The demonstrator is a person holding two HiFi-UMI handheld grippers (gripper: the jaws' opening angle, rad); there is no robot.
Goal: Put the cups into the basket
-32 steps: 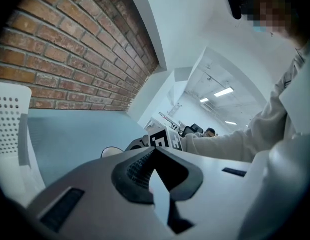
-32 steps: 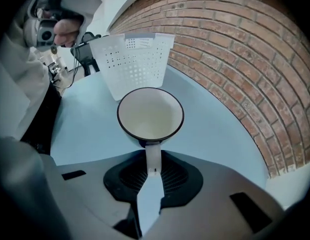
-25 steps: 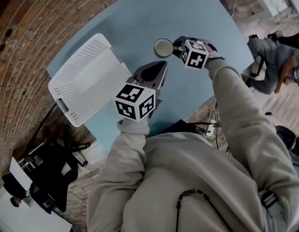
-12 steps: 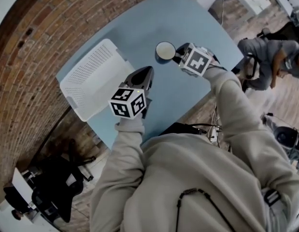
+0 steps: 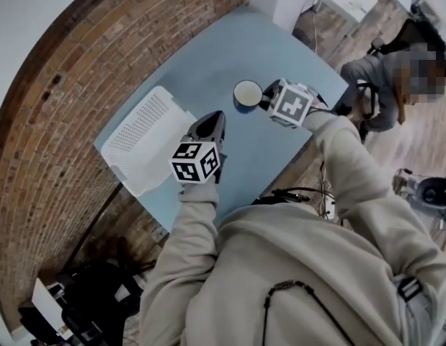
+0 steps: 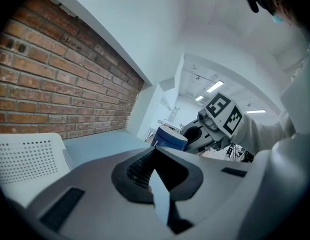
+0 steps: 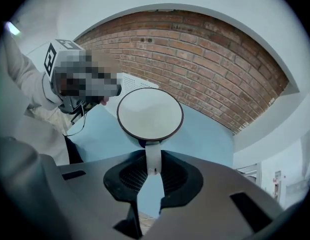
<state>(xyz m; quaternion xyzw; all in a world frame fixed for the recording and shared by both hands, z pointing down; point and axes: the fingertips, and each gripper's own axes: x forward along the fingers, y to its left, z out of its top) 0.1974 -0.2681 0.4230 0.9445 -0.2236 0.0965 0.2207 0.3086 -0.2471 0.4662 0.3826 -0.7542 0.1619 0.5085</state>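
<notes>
A cup (image 5: 247, 94), dark blue outside and white inside, hangs above the light blue table (image 5: 208, 56). My right gripper (image 5: 264, 97) is shut on its white handle, which sits between the pads in the right gripper view (image 7: 153, 160). The cup (image 7: 150, 115) opens toward that camera. The white perforated basket (image 5: 147, 139) lies on the table's left part. My left gripper (image 5: 216, 116) hovers between basket and cup, its jaws together and empty (image 6: 156, 151). The left gripper view shows the cup (image 6: 170, 136) ahead and the basket (image 6: 24, 156) at lower left.
A brick wall (image 5: 78, 71) runs along the table's far left side. A seated person (image 5: 381, 78) is beyond the table's right edge. Cables (image 5: 302, 192) hang near the table's front edge.
The right gripper has lifted the cup up off the table. The left gripper has risen a little too. The table and basket look smaller and farther below.
</notes>
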